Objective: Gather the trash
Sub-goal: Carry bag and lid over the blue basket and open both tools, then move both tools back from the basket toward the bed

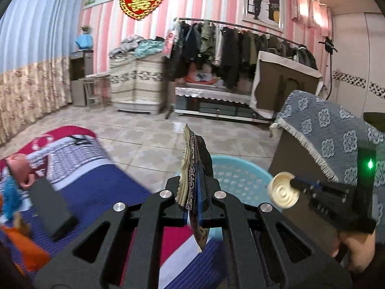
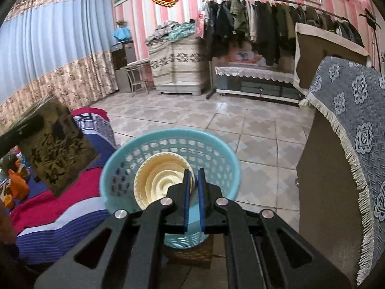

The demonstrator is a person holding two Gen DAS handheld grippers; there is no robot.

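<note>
My left gripper (image 1: pixel 196 180) is shut on a flat gold-and-brown snack wrapper (image 1: pixel 192 168), seen edge-on and standing up from the jaws. In the right wrist view the same wrapper (image 2: pixel 57 144) shows its printed face, above the bed at the left. My right gripper (image 2: pixel 194 173) is shut on the rim of a cream paper cup (image 2: pixel 161 183), with its open mouth facing the camera. The cup hangs over a light blue perforated basket (image 2: pixel 168 139). From the left wrist the cup (image 1: pixel 284 190) and right gripper (image 1: pixel 297 184) show at the right of the basket (image 1: pixel 240 175).
A bed with a red, white and blue striped blanket (image 1: pixel 101 183) lies at the left, with toys (image 1: pixel 14 192) and a dark flat object (image 1: pixel 51 207) on it. A cabinet under a grey-blue fringed cloth (image 2: pixel 349 120) stands close on the right. Tiled floor (image 2: pixel 216 115) stretches to a clothes rack (image 1: pixel 240 43).
</note>
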